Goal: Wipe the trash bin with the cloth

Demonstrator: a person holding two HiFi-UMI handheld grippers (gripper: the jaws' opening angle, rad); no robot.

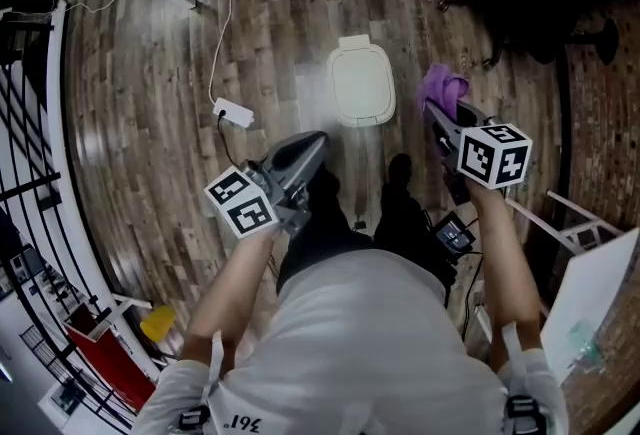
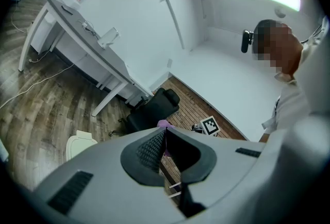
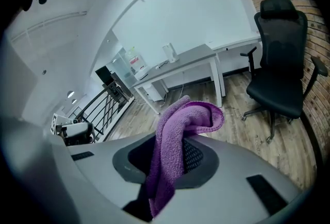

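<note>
You're gripping a purple cloth (image 3: 174, 141); you're standing over a cream bin (image 1: 361, 83) on a brown wood-grain floor (image 1: 150, 113).

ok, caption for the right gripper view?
Right gripper shut on purple cloth; black office chair and grey desk behind.

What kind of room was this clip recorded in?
Probably an office or studio workroom. A black swivel chair stands near a long desk with small items on it. The floor is wood plank, and there is a brick wall on one side.
</note>
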